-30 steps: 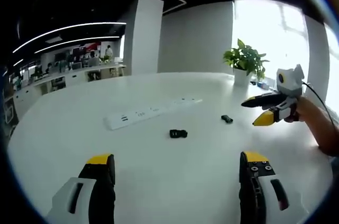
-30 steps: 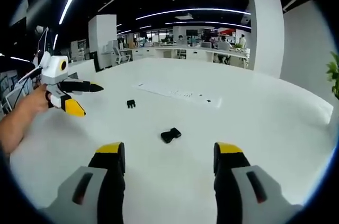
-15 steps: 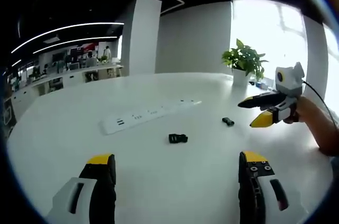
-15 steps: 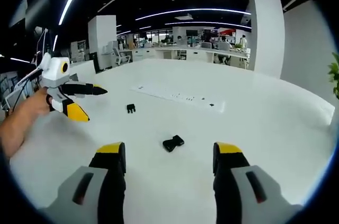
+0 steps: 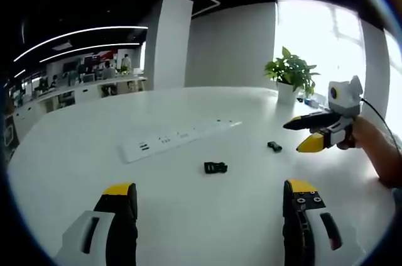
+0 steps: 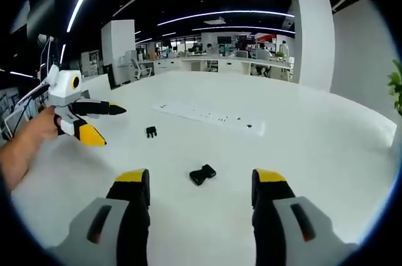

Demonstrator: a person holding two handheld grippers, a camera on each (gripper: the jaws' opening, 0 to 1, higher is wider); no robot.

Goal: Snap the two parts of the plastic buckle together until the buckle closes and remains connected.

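Left gripper view: the left gripper (image 5: 210, 200) hangs above the white table (image 5: 188, 216), jaws wide apart and empty. The larger buckle part (image 5: 215, 167) lies ahead between the jaws; the smaller buckle part (image 5: 274, 146) lies well apart from it, near the right gripper (image 5: 300, 133), which enters from the right in a hand (image 5: 367, 146) with its jaws parted and nothing between them. A white power strip (image 5: 176, 139) lies beyond the buckle parts, and a potted plant (image 5: 291, 74) stands at the table's far edge.

Right gripper view: the right gripper's own jaws stand apart and empty, the larger buckle part just ahead of them and the smaller part farther off, beside the left gripper. This view adds an open office with desks (image 6: 220, 61) behind the table.
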